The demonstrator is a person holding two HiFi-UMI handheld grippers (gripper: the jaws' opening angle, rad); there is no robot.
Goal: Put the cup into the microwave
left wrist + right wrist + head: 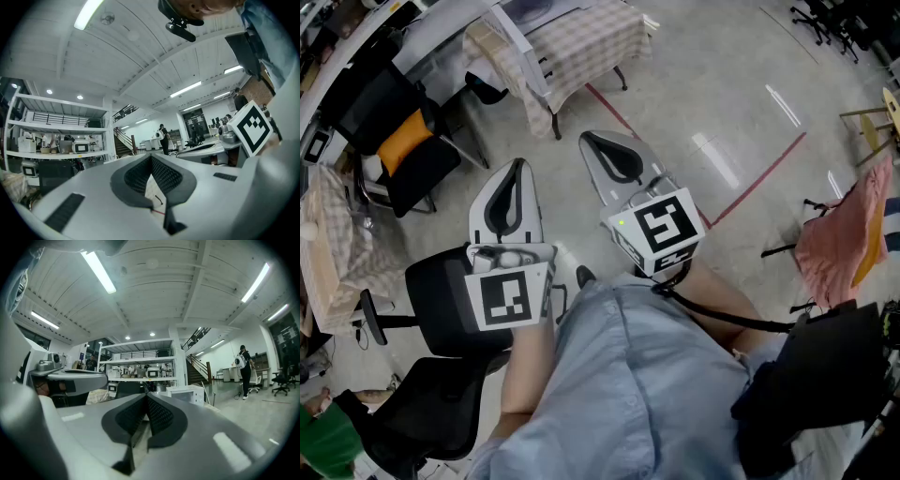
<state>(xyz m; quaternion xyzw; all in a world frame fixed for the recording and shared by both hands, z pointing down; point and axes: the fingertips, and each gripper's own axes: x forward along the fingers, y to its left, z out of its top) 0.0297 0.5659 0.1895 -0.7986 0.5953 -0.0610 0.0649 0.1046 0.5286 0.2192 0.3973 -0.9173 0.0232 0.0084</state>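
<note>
Jaws of the left gripper (pixel 151 159) are closed pad against pad with nothing between them, and the jaws of the right gripper (pixel 146 398) are likewise pressed together and empty. In the head view both grippers are held level, side by side above the pale floor (pixel 731 103), which carries red tape lines (pixel 759 178); the left one's marker cube (pixel 508 298) sits close to the person's light blue shirt (pixel 647 394), and the right one's marker cube (pixel 666 230) is just beside it. Below the left gripper stand black office chairs (pixel 441 300), and farther off a chair with an orange cushion (pixel 403 141), a counter draped in checked cloth (pixel 581 37) and, at the far right, a pink cloth (pixel 844 234) hanging over a stand. Straight ahead of the right gripper's closed tips is a white box-shaped appliance (pixel 185 393) that looks like the microwave, standing in front of white shelving (pixel 136 366) loaded with equipment, with a staircase (pixel 197 371) and a standing person with a backpack (pixel 243 366) off to the right. Where the cup is I cannot tell: no view shows it clearly enough to place.
</note>
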